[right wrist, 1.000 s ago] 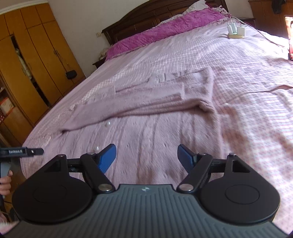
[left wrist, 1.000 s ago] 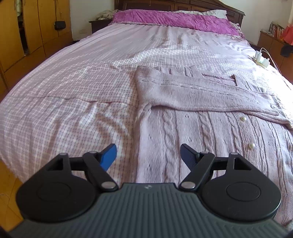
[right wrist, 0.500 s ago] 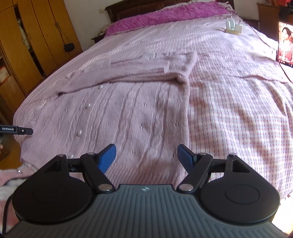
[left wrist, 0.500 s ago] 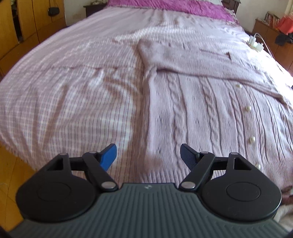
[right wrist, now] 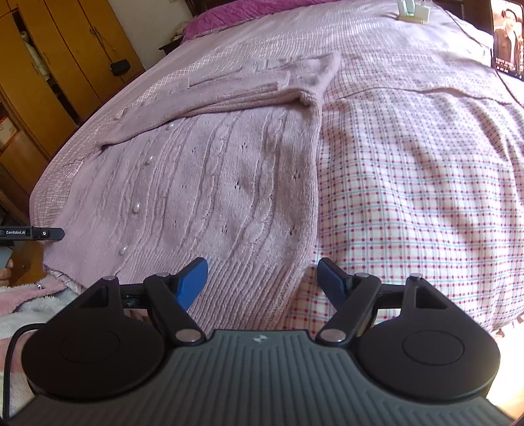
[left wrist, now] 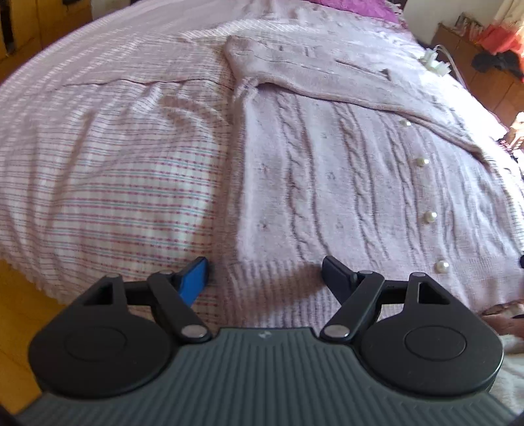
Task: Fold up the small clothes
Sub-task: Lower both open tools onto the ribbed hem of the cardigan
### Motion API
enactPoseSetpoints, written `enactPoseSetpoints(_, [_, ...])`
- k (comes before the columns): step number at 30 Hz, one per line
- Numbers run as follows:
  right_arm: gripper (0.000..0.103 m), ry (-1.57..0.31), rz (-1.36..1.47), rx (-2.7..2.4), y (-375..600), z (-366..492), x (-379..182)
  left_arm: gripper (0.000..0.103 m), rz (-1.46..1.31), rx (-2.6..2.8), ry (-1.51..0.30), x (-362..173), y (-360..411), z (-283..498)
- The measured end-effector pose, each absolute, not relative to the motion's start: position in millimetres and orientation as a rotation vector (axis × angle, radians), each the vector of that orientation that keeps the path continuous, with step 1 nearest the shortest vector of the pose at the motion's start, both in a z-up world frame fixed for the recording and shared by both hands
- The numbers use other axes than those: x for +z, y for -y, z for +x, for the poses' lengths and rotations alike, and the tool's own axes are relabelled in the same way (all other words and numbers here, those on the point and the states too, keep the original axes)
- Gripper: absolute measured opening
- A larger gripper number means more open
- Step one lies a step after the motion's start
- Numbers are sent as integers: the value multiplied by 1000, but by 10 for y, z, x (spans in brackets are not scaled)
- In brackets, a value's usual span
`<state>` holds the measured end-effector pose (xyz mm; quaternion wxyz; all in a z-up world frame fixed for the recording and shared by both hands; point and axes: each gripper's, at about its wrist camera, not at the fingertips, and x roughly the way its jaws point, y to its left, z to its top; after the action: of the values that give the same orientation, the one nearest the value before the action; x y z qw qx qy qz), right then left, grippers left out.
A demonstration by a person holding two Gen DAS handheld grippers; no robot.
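Bed (left wrist: 108, 183) fills both views, covered in a pink/white checked sheet (right wrist: 409, 196), wrinkled at 10 o'clock in the left wrist view and creased at 2 o'clock in the right wrist view.

Cardigan (left wrist: 344, 183), pale pink cable knit, lies flat on the sheet at the near edge of the bed. Both sleeves are folded across the chest, forming a band (right wrist: 249, 88) at 12 o'clock. Ribbed hem (right wrist: 249, 288) faces the grippers. Row of pearl buttons (left wrist: 429, 217) runs down the front, at 3 o'clock in the left view and 9 o'clock in the right.

Wooden wardrobe (right wrist: 49, 75) at 10 o'clock in the right view, small black pouch (right wrist: 120, 67) hanging on its door. Magenta pillows (right wrist: 235, 14) at 12. Screen (right wrist: 507, 36) showing a picture at 2 o'clock, cable running off it over the sheet. White plug adapter (left wrist: 435, 62) with cord on the sheet at 1 o'clock in the left view, well apart from the cardigan. Fluffy pink/white fabric (right wrist: 29, 295) at 8 o'clock, below the bed edge.

Left gripper (left wrist: 265, 272): jaws spread, nothing between the pads, straddling the cardigan's left hem corner; whether it touches I cannot tell. Right gripper (right wrist: 263, 273): jaws spread, empty, over the right hem corner, one finger above knit, the other above sheet. Left gripper's black body (right wrist: 32, 233) pokes in at 9 o'clock of the right view. Nothing blocks either hem corner.
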<state>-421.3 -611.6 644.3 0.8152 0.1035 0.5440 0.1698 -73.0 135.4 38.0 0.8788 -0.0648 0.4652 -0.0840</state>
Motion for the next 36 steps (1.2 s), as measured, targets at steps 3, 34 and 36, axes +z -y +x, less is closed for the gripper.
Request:
enactPoseSetpoints(3, [80,-1169,261,385,6124,-4200,6425,77,-125,-213,-969,390,-1318,-740])
enactPoseSetpoints(34, [96,-1190,307,529,5918,-4133,6191,76,6,-272,-947,357,-982,-681])
enactPoseSetpoints(36, [96,-1189,314,526,5931,-4143,6177,78,37,-253,-941,348,-971,-715])
